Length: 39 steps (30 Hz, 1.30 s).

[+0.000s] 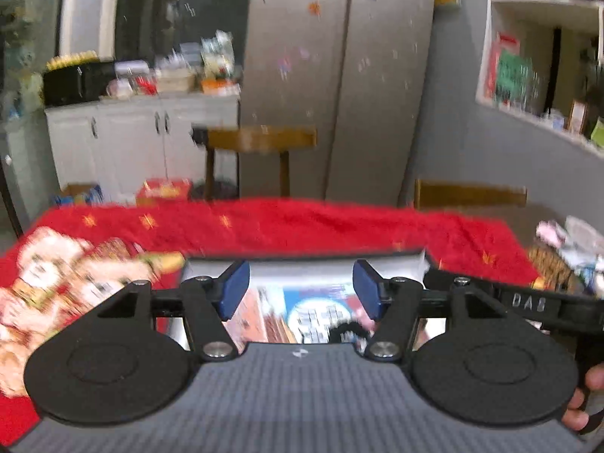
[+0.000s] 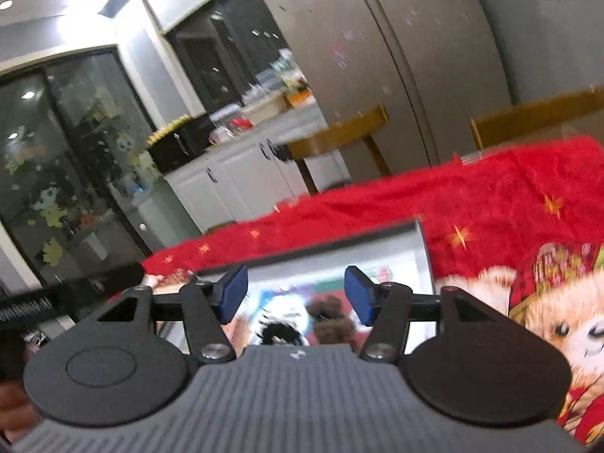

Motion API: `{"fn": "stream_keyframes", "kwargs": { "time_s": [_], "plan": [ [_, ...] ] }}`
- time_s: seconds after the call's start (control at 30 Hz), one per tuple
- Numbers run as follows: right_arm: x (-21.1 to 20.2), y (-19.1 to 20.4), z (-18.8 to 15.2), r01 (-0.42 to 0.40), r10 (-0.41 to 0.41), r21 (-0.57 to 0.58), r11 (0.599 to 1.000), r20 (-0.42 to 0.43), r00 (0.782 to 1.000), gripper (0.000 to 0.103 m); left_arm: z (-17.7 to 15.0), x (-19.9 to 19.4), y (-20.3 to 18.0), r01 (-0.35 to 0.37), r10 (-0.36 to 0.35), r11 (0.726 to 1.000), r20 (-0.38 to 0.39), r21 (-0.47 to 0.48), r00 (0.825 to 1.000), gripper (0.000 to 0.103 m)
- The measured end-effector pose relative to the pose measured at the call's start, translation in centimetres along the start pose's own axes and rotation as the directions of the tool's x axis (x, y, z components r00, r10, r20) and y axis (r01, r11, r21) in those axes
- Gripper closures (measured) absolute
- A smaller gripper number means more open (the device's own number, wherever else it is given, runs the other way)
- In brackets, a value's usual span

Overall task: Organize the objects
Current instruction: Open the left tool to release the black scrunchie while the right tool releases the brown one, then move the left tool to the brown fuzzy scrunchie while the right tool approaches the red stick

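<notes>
The left gripper (image 1: 301, 288) stands open, its blue pads (image 1: 234, 290) apart with nothing pressed between them, and the right gripper (image 2: 295, 294) is open in the same way, empty. Just below and beyond both lies a picture book (image 1: 321, 302) flat on the red blanket (image 1: 302, 226), its glossy cover showing cartoon figures (blurred, so the details cannot be made out). In the left view the right gripper's black arm (image 1: 528, 302) reaches in from the right, with fingers (image 1: 581, 407) of a hand at the near right edge. The blanket's bear print (image 2: 566, 321) spreads to the book's right in the right view. Farther off stand two wooden chairs (image 1: 260, 139), then white cabinets (image 1: 132, 139) at the left and a tall grey refrigerator (image 1: 339, 75) behind.
</notes>
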State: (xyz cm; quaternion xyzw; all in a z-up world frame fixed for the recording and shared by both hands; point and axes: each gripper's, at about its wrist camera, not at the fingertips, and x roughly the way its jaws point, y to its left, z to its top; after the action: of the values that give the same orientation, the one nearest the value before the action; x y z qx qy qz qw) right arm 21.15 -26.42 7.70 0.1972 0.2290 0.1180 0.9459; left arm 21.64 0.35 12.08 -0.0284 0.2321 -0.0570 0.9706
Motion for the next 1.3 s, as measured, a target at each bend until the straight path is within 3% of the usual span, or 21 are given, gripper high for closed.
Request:
{"fn": "stream_keyframes", "kwargs": {
  "time_s": [0.13, 0.33, 0.57, 0.67, 0.77, 0.83, 0.93, 1.13, 1.3],
  "plan": [
    [-2.8, 1.6, 1.3, -0.034, 0.037, -0.04, 0.999, 0.075, 0.997, 0.021, 1.9, -5.2, -0.3, -0.009, 0.009, 1.0, 0.127, -0.001, 0.992, 0.034],
    [-7.7, 4.7, 3.2, -0.084, 0.089, -0.046, 0.995, 0.119, 0.989, 0.02, 2.8, -12.6, -2.3, -0.027, 0.019, 0.999, 0.286, 0.024, 0.958, 0.031],
    [-13.0, 7.7, 2.9, -0.086, 0.101, -0.094, 0.992, 0.167, 0.981, 0.015, 1.5, -20.9, -5.5, -0.006, -0.003, 1.0, 0.403, 0.02, 0.915, 0.031],
    [-14.7, 8.0, 2.5, -0.066, 0.089, -0.127, 0.99, 0.189, 0.978, 0.008, 0.4, -24.9, -6.4, 0.043, -0.043, 0.999, 0.461, 0.012, 0.886, 0.026],
    [-16.1, 7.4, 1.8, -0.026, 0.045, -0.099, 0.995, 0.195, 0.98, 0.007, -1.1, -27.4, -7.3, 0.015, -0.027, 1.0, 0.511, 0.027, 0.859, 0.025],
    [-16.6, 6.6, 1.1, -0.016, 0.031, -0.077, 0.997, 0.198, 0.98, 0.007, -2.1, -28.1, -7.9, -0.013, -0.003, 1.0, 0.524, 0.027, 0.852, 0.021],
    [-16.8, 5.8, -0.2, -0.018, 0.036, -0.082, 0.996, 0.212, 0.977, 0.005, -3.6, -27.5, -8.2, -0.022, 0.014, 1.0, 0.502, 0.011, 0.865, 0.019],
    [-13.0, 3.1, -3.2, -0.113, 0.115, -0.018, 0.993, 0.109, 0.987, 0.001, -9.0, -20.3, -7.8, 0.008, -0.016, 1.0, 0.39, 0.022, 0.921, 0.019],
    [-9.8, 1.1, -5.9, -0.106, 0.108, -0.049, 0.993, 0.042, 0.993, 0.001, -12.3, -13.6, -7.8, 0.024, -0.038, 0.998, 0.237, 0.06, 0.971, 0.019]
  ]
}}
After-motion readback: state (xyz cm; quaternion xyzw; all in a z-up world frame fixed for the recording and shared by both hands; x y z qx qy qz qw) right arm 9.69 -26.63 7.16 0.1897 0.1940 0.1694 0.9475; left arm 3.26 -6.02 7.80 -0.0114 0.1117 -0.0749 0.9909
